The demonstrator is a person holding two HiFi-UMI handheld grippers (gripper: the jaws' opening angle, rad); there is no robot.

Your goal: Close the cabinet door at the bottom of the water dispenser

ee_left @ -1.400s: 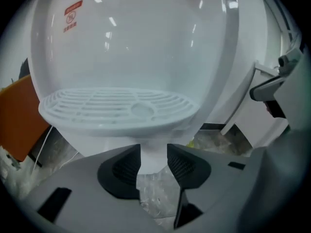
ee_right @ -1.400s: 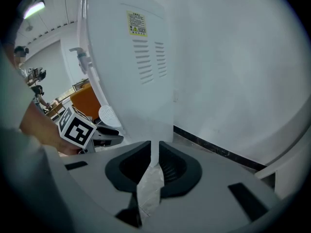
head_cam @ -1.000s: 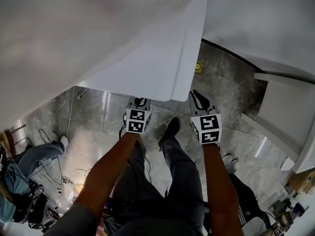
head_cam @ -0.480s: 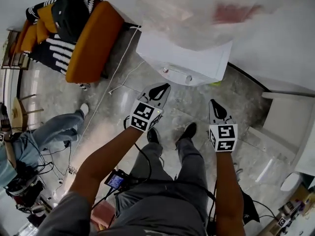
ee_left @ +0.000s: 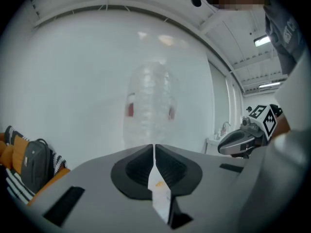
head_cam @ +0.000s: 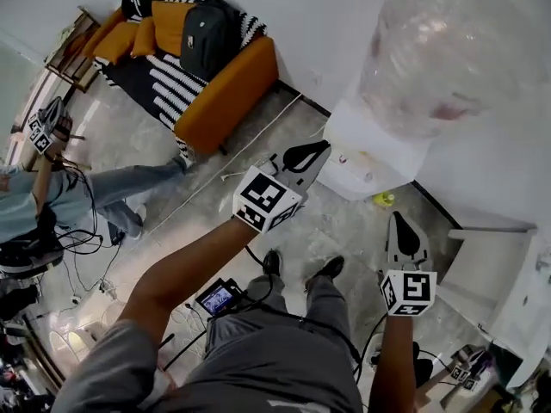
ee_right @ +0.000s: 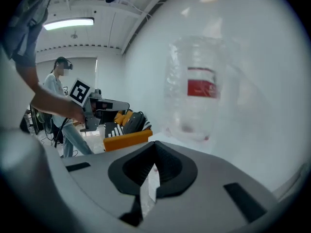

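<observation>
From above in the head view, the water dispenser (head_cam: 372,155) stands against the wall, white, with a clear bottle (head_cam: 443,46) on top. Its bottom cabinet door is hidden from here. My left gripper (head_cam: 317,151) is held high, pointing at the dispenser's left side, shut and empty. My right gripper (head_cam: 402,228) hangs lower, to the right of the dispenser, also shut and empty. Both grippers are apart from the dispenser. In the left gripper view the shut gripper (ee_left: 154,147) faces the bottle (ee_left: 149,106). Seen along the right gripper (ee_right: 155,145), the bottle (ee_right: 199,89) shows a red label.
An orange sofa (head_cam: 228,84) with a black backpack (head_cam: 207,26) stands left of the dispenser. Another person (head_cam: 60,200) holding grippers stands at the far left among floor cables. A white counter (head_cam: 495,274) is at the right. A small yellow-green thing (head_cam: 383,199) lies by the dispenser's base.
Both grippers have risen from near the floor to about bottle height, still shut. The head view has lifted from the dispenser's white lower front to its top, and the sofa has come into view.
</observation>
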